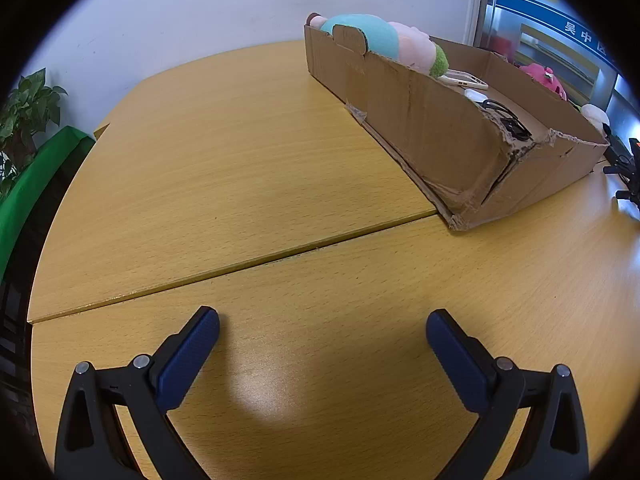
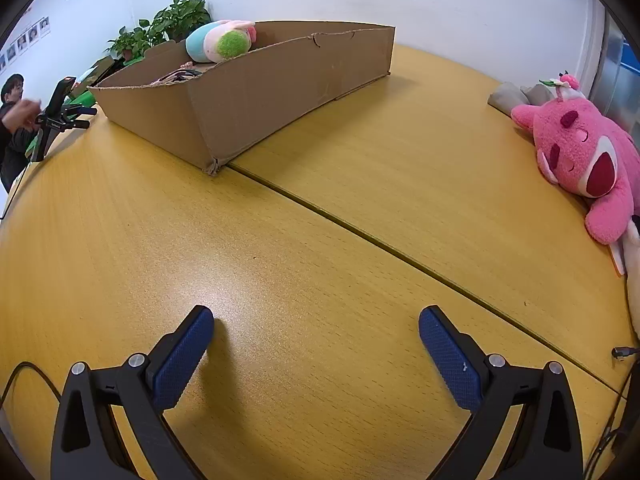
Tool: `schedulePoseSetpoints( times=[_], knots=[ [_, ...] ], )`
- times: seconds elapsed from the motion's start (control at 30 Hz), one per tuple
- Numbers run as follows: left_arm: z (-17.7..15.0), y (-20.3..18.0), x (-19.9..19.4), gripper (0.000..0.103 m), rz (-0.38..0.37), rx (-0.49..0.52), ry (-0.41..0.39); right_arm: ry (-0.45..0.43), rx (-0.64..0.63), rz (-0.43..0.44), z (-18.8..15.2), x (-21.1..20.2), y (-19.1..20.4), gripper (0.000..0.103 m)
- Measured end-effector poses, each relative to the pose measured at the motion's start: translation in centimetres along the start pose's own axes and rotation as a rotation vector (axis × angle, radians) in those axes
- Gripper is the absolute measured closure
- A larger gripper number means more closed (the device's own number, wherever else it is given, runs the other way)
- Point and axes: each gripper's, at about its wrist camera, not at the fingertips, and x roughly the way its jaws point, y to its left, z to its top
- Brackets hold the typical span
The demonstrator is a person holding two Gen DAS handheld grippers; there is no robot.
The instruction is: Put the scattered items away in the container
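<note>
A low cardboard box (image 1: 432,128) stands on the wooden table (image 1: 240,160) at the upper right of the left wrist view. It holds a teal and pink plush (image 1: 380,40), a white phone case (image 1: 466,80), a small white item and black cables (image 1: 508,120). In the right wrist view the box (image 2: 248,92) is at the upper left with the plush (image 2: 220,42) at its far end. A pink plush bear (image 2: 584,156) lies on the table at the right edge. My left gripper (image 1: 322,330) is open and empty over the table. My right gripper (image 2: 316,328) is open and empty.
A seam (image 2: 400,252) crosses the table. A black stand (image 2: 60,116) sits by the box, also at the right edge of the left wrist view (image 1: 624,160). A person (image 2: 12,120) is at far left. Potted plants (image 2: 168,24) stand behind. A grey cloth (image 2: 508,96) lies near the bear.
</note>
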Motion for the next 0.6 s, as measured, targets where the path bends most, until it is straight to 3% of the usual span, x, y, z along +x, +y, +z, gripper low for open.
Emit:
schedulePoseSetpoints(
  times=[0.6],
  knots=[
    [0.17,-0.18,0.02,0.0,0.003,0.0,0.0,0.0,-0.002,0.002,0.08,-0.01,-0.15,0.0]
  ],
)
